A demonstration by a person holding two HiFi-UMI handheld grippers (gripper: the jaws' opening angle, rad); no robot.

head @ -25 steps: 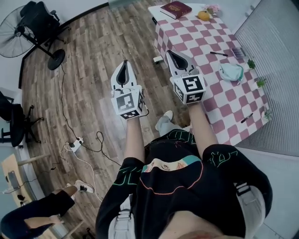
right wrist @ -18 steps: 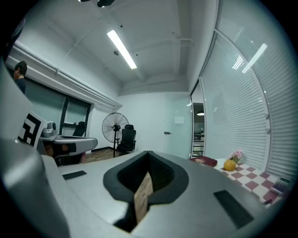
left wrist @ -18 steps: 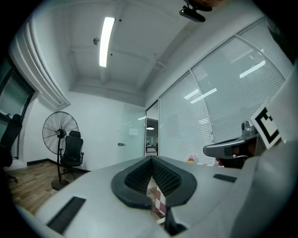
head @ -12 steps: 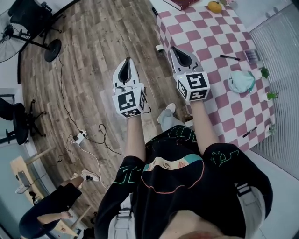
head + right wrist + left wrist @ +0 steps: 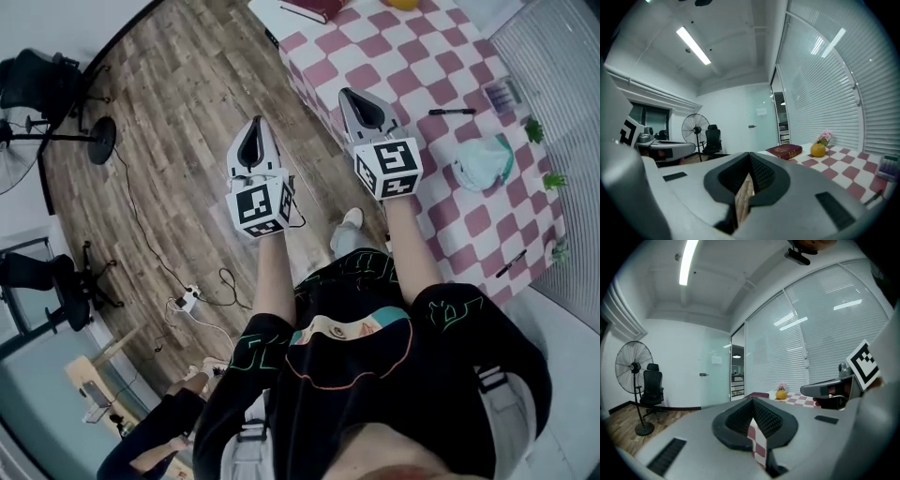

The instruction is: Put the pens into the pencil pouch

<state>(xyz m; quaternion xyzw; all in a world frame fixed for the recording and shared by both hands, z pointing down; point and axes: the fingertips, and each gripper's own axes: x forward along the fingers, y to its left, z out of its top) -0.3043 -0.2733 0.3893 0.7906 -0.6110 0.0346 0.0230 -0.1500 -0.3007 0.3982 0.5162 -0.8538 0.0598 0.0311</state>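
Observation:
The pink-and-white checkered table (image 5: 412, 56) stands at the upper right of the head view. On it lie a teal and white pouch (image 5: 482, 161), a black pen (image 5: 452, 112) beyond it, and a second black pen (image 5: 511, 263) by the near edge. My right gripper (image 5: 350, 94) is shut and empty, held level over the table's left edge. My left gripper (image 5: 255, 124) is shut and empty too, over the wooden floor left of the table. In the gripper views both pairs of jaws meet with nothing between them, at the left gripper (image 5: 753, 404) and the right gripper (image 5: 749, 159).
A red book (image 5: 786, 151), an orange (image 5: 817, 150) and pink flowers (image 5: 826, 137) sit at the table's far end. A small purple box (image 5: 503, 94) and little green plants (image 5: 555, 178) line the blind side. On the floor are a fan (image 5: 47, 122), a chair (image 5: 56, 281), cables with a power strip (image 5: 187, 300), and another person (image 5: 155, 441).
Both grippers have travelled level toward the table, staying shut. The table has slid nearer and leftward in the head view, so the right gripper now hangs over its edge.

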